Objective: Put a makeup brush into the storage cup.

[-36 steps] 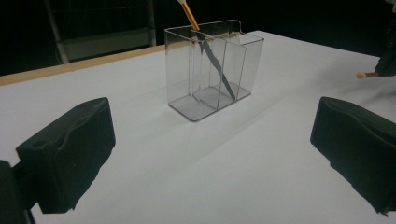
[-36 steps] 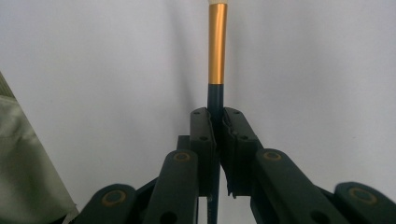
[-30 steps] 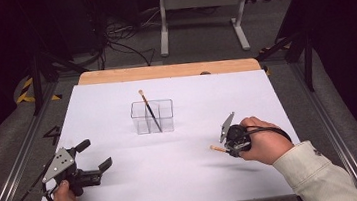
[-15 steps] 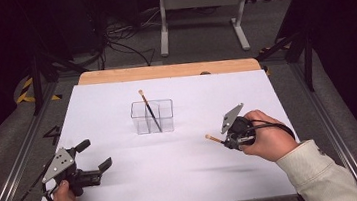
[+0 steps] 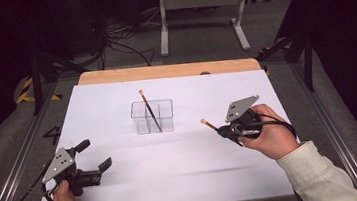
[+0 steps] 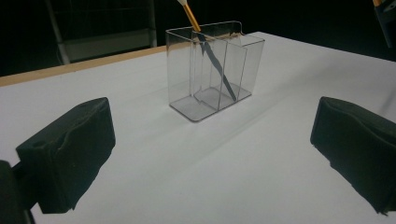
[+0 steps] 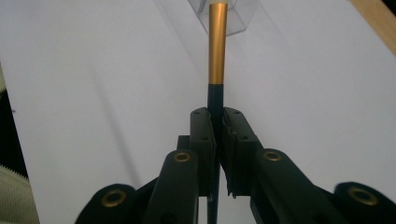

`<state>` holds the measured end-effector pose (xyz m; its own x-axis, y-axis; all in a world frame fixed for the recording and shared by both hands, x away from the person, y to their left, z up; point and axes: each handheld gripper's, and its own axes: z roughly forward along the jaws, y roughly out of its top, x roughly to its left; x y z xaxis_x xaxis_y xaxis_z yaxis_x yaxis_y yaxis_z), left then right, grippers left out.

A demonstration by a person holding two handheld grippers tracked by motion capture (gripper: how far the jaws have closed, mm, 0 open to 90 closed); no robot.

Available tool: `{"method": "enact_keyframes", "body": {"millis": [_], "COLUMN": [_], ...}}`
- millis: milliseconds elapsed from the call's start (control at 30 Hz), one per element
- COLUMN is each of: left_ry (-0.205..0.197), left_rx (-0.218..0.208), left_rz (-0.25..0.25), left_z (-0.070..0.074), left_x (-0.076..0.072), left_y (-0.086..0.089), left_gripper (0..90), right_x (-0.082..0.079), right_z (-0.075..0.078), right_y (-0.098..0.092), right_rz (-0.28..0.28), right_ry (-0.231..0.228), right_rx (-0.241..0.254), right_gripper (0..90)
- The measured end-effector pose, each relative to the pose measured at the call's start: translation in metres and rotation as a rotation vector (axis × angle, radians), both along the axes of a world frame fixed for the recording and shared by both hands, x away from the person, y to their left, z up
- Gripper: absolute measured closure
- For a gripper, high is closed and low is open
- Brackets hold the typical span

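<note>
Fingers of the right gripper are pinched tight on the dark shaft of a pen, whose gold end sticks straight out ahead of the tips. From above, the right gripper hangs clear of the white table at its right side, and the pen points left and slightly away from the person, toward the clear holder standing near the middle. That holder lies ahead of the pen tip, well apart from it, so the pen's long axis is close to level while the holder's 2 compartments open upward; by my judgement the pen needs tipping up before it can drop in. A second pen leans in the holder. The left gripper rests low at the near left corner, jaws wide apart and holding nothing, farther from the holder than the right. Its own view shows the divider wall inside the holder plainly, which the high view blurs.
</note>
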<state>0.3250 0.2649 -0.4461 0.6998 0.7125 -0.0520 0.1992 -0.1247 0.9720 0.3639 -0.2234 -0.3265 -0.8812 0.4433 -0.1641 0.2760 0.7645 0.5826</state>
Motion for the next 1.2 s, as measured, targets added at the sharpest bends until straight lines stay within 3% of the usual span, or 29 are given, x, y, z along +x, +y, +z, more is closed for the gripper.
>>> {"method": "enact_keyframes", "body": {"millis": [100, 200, 867, 933, 1200], "left_ry": [-0.002, -0.004, -0.002, -0.002, -0.002], "left_rx": [-0.014, -0.020, -0.004, -0.004, -0.004], "left_rz": [0.004, 0.006, -0.001, -0.001, -0.002], "left_z": [0.000, 0.000, 0.000, 0.000, 0.000], "left_x": [0.000, 0.000, 0.000, 0.000, 0.000], "left_y": [0.000, 0.000, 0.000, 0.000, 0.000], "left_gripper": [0.6, 0.6, 0.7, 0.6, 0.7], "right_x": [0.000, -0.001, -0.002, -0.002, -0.003], "right_z": [0.002, 0.005, 0.009, 0.008, 0.008], "right_y": [-0.001, -0.004, -0.012, -0.013, -0.014], "right_rz": [-0.003, -0.012, -0.028, -0.030, -0.021], "right_ry": [-0.019, -0.051, -0.184, -0.213, -0.259], "right_rx": [0.035, 0.102, 0.395, 0.462, 0.555], "right_gripper": [83.2, 83.2, 83.2, 83.1, 83.1]}}
